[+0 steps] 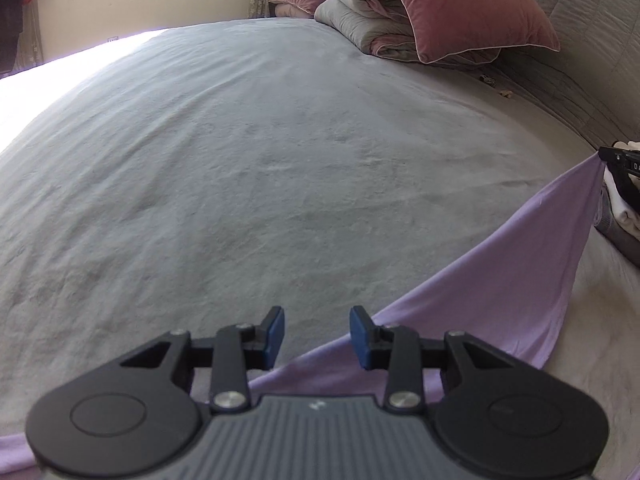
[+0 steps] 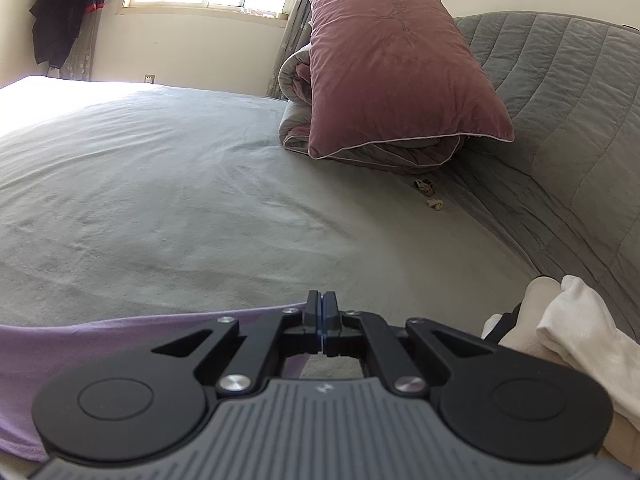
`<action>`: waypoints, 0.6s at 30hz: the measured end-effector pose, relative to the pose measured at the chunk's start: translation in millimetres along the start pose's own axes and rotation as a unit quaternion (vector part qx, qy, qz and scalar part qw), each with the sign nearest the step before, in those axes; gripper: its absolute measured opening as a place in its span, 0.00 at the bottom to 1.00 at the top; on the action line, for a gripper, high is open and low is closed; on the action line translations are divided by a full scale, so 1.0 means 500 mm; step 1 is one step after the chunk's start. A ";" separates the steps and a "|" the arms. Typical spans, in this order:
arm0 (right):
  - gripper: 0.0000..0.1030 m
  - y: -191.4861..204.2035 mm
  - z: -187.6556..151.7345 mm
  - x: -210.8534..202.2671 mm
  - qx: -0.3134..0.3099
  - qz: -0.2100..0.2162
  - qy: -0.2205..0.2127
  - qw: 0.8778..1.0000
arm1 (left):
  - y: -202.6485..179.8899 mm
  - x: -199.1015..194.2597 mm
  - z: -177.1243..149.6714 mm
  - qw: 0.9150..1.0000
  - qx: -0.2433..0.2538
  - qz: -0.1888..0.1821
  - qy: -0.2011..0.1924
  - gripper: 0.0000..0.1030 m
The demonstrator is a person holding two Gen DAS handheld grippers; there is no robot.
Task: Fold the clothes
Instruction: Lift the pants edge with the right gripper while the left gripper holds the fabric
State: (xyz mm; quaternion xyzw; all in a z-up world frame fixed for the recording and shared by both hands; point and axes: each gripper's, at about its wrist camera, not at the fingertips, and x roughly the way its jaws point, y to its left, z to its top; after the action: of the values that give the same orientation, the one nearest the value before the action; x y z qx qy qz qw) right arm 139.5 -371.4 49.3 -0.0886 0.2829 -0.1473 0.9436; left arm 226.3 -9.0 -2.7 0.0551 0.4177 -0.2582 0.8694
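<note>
Left gripper (image 1: 317,336) held over the bed (image 1: 240,168), fingers spread wide with a clear gap between the blue pads (image 1: 276,334); nothing between them. Lilac garment (image 1: 500,288) runs under and to the right of this gripper, at the near edge of the bed. One corner of the garment is pulled up into a taut peak toward the right edge of the bed, where the right gripper (image 2: 321,320) has it; from the left wrist view only the tip of that gripper shows at the peak. In the right wrist view its fingers are pressed together, pinching the garment's edge, cloth trailing off to the left. White and cream clothes (image 2: 568,332) lie bunched just right of the right gripper. Mauve pillow (image 2: 392,64) leans on a rolled grey quilt (image 2: 296,92) at the head of the bed, well apart from both grippers.
</note>
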 end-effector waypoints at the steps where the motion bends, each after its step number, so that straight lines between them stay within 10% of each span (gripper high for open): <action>1: 0.00 0.000 0.000 0.003 -0.001 0.001 -0.001 1.000 | -0.012 0.012 0.010 1.000 0.003 -0.009 0.002 0.35; 10: 0.00 -0.006 -0.001 0.026 -0.015 0.009 -0.003 1.000 | -0.090 0.102 0.068 0.994 0.036 -0.087 0.051 0.23; 13: 0.00 -0.006 -0.006 0.041 -0.018 0.012 0.000 1.000 | -0.111 0.108 0.067 0.993 0.048 -0.094 0.057 0.00; 18: 0.00 -0.005 -0.009 0.064 -0.018 0.015 0.001 1.000 | -0.130 0.089 0.070 0.996 0.062 -0.069 0.017 0.00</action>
State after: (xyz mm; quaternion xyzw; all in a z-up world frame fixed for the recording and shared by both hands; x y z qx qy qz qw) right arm 162.0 -384.4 30.1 -0.1014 0.2881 -0.1280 0.9436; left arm 241.4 -93.7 -6.0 0.0846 0.4184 -0.3422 0.8371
